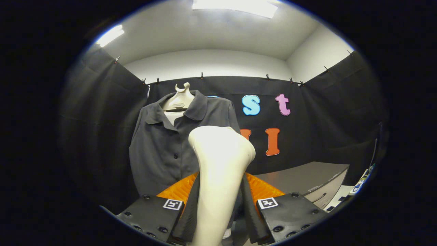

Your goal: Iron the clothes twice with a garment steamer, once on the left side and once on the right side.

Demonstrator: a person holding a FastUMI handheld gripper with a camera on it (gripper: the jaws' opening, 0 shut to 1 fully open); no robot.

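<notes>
A dark grey button-up shirt hangs on a pale hanger against the booth's back wall, beyond the fingers and a little to their left. My gripper is shut on the cream garment steamer, whose handle runs up between both fingers. The steamer's rounded head stands in front of the shirt's right half and hides part of it. How far the head is from the cloth I cannot tell.
A grey table with a drawer front stands beyond the right finger. Some small items lie near its right end. Black cloth walls close in on the left, back and right.
</notes>
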